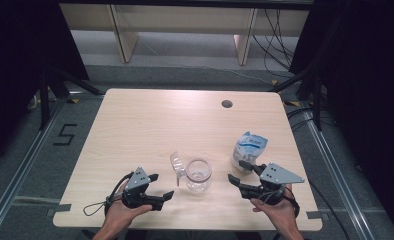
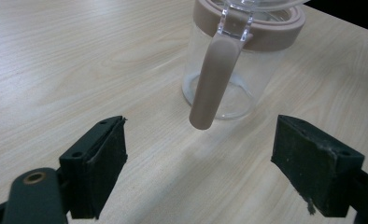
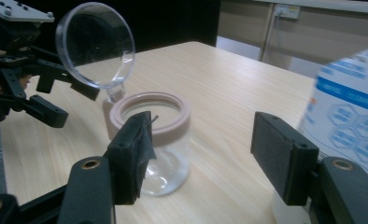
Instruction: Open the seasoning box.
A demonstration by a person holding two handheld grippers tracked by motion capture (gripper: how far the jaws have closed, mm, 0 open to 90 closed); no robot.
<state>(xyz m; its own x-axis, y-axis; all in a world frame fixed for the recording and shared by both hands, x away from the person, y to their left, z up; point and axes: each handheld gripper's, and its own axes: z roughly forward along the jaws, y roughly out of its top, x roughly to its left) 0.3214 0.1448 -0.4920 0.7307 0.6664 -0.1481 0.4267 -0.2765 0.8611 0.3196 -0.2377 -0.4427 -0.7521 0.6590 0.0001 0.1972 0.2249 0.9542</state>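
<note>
The glass jar (image 1: 198, 175) stands upright on the worktop (image 1: 150, 125), low centre in the high view, between the two grippers and touching neither. Its clear hinged lid (image 1: 177, 164) is swung open, up and to the left of the jar's mouth. A white-and-blue pouch (image 1: 248, 148) stands to the right of the jar, just above the right gripper (image 1: 237, 172). A round cable hole (image 1: 227, 104) lies in the upper right of the worktop, well apart from everything else.

The left gripper (image 1: 162, 186) sits lower left, jaws apart and holding nothing. The right gripper's jaws are likewise apart, with nothing between them.

The left gripper view shows the jar's tan rubber collar (image 2: 271, 32) and a tan strap (image 2: 213, 88) hanging down the glass (details too small in the high view). The right gripper view shows the open mouth ringed by the collar, the lid (image 3: 95, 44) tilted up at upper left, and the pouch (image 3: 348, 116) at the right edge.
</note>
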